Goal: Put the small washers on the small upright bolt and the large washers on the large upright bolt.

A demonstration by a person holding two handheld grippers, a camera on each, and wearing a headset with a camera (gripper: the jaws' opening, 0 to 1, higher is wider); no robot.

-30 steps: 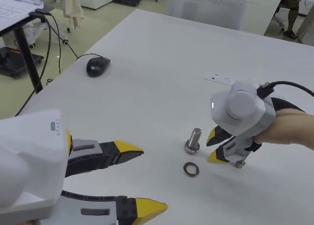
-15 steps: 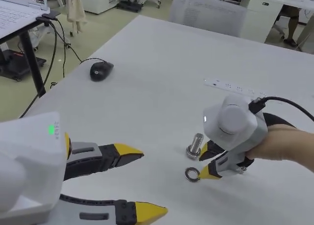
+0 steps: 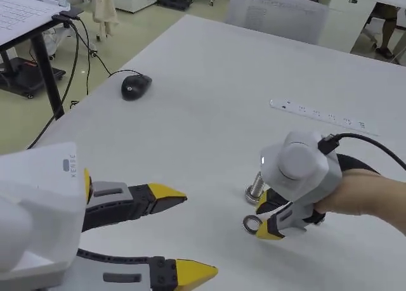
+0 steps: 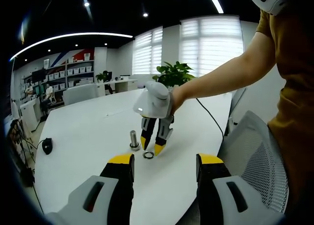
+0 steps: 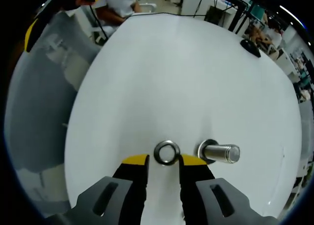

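A large steel bolt point(image 3: 255, 186) stands upright on the white table point(image 3: 190, 126). One large washer point(image 3: 252, 224) lies flat just in front of it. My right gripper point(image 3: 266, 222) is lowered onto the table with its yellow tips on either side of the washer's near edge. In the right gripper view the washer point(image 5: 167, 152) lies just ahead of the open right gripper point(image 5: 165, 161), and the bolt point(image 5: 221, 153) is beside it. My left gripper point(image 3: 193, 234) hovers open and holds nothing at the lower left. Its own view shows the left gripper point(image 4: 165, 159), the right gripper point(image 4: 156, 142), the washer point(image 4: 147, 155) and the bolt point(image 4: 134, 139).
A black mouse point(image 3: 136, 86) lies at the table's left edge with its cable running off. A white power strip point(image 3: 317, 113) lies beyond the bolt. A chair point(image 3: 279, 15) stands at the far side. A laptop point(image 3: 25, 6) is on a stand to the left.
The right gripper has moved left and down from beside the bolt to the loose washer, which now sits at its tips. The left gripper has stayed put, open.
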